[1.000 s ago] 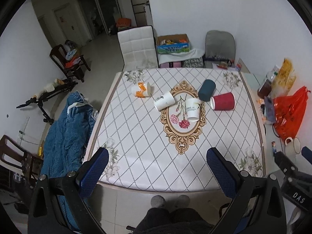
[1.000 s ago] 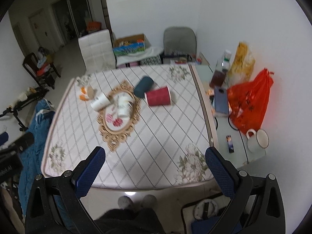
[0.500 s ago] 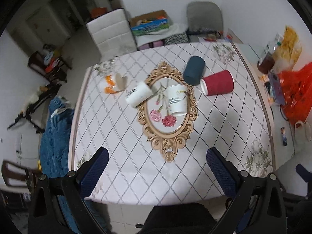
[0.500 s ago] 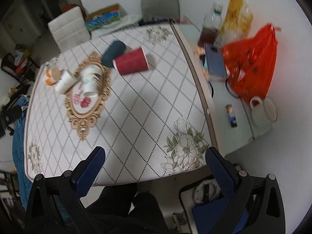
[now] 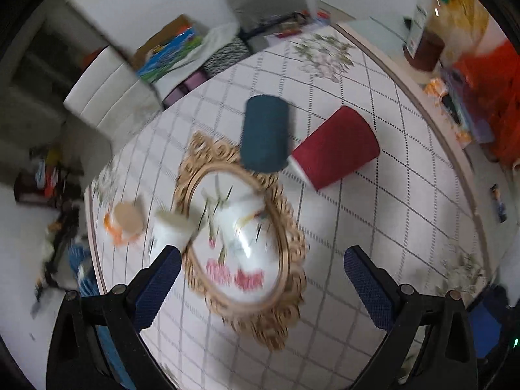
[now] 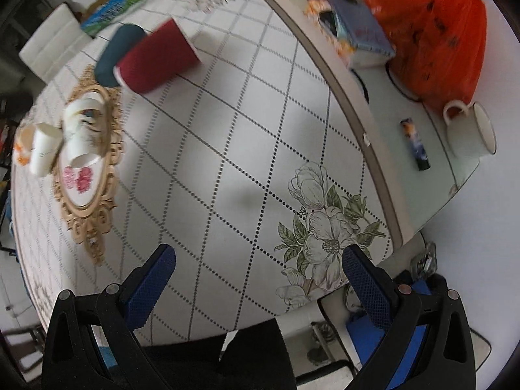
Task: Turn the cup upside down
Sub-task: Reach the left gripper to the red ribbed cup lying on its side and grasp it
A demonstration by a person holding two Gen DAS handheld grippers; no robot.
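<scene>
Several paper cups lie on their sides on the patterned tablecloth point(image 5: 373, 227): a red cup point(image 5: 336, 148), a dark blue cup point(image 5: 265, 133), a white floral cup point(image 5: 245, 227), a plain white cup point(image 5: 170, 229) and an orange-and-white cup point(image 5: 125, 222). My left gripper point(image 5: 260, 260) is open and empty, hovering above the white floral cup. My right gripper point(image 6: 258, 261) is open and empty over the table's near right part, far from the red cup point(image 6: 157, 58), the dark blue cup point(image 6: 118, 53) and the white cups point(image 6: 81, 130).
A glass side table point(image 6: 455, 175) at the right holds an orange bag point(image 6: 438, 32), a white mug point(image 6: 471, 133), a book point(image 6: 360, 29) and a small tube point(image 6: 416, 144). Chairs point(image 5: 110, 97) and a box stand beyond the far edge.
Both grippers have moved forward and down toward the table, so the cups look larger. The view tilts left. Both stay open; the cups have not moved.
</scene>
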